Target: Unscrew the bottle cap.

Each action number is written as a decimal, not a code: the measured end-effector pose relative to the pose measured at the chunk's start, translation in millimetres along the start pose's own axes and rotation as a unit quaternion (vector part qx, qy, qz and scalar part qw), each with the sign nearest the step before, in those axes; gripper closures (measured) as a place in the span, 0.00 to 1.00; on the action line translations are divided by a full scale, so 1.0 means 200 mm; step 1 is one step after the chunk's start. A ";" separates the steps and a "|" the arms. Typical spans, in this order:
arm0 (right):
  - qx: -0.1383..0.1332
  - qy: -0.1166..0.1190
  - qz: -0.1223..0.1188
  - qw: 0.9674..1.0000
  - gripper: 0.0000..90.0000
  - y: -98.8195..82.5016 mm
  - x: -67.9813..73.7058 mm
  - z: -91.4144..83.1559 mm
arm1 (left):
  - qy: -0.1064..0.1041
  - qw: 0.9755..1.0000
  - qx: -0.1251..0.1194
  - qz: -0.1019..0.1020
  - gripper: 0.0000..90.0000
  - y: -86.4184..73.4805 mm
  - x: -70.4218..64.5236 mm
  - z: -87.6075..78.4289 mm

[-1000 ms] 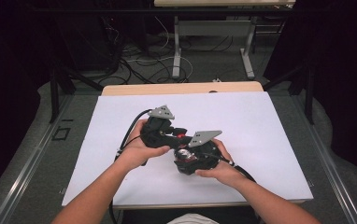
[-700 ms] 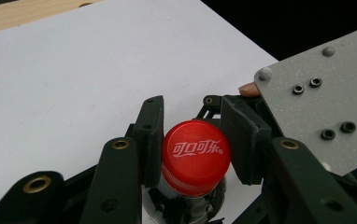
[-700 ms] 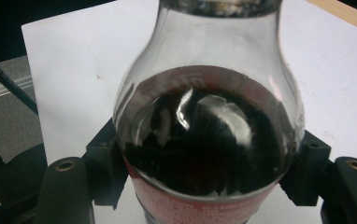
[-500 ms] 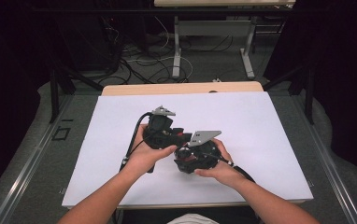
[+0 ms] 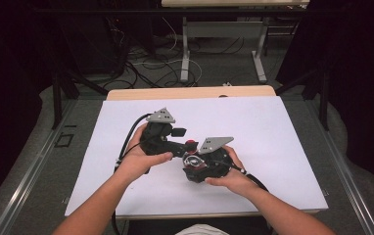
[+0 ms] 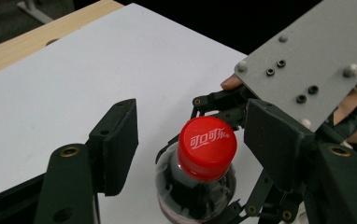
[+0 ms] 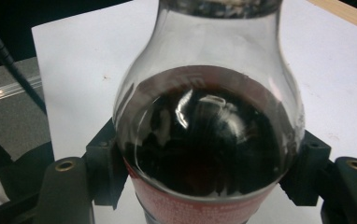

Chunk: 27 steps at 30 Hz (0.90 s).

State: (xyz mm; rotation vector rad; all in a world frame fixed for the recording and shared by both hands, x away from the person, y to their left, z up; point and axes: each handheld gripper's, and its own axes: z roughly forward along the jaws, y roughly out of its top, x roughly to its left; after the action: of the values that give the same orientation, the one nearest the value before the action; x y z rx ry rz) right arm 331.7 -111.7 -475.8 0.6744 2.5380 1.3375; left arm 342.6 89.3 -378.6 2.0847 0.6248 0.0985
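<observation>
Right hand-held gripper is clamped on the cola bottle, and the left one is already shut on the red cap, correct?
Not quite. The left gripper view shows the left hand-held gripper open, its jaws either side of the red cap with gaps. The right hand-held gripper does clamp the cola bottle.

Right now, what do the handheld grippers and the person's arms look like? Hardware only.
Both grippers, left gripper and right gripper, are black, each with two blocky black jaws and brass-coloured pivot inserts, a grey three-cornered plate with small screws on top and a trailing black cable. Forearms are bare; no sleeves visible.
</observation>
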 end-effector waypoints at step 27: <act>0.003 0.006 -0.012 1.000 0.33 0.01 0.02 0.01 | -0.017 0.999 0.030 0.001 0.67 0.00 -0.01 0.11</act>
State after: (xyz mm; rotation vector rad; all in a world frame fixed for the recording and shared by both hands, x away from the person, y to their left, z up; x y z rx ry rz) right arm 329.8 -107.8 -476.0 0.6376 2.5514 1.3320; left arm 346.9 71.1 -390.9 2.1401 0.6108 0.0455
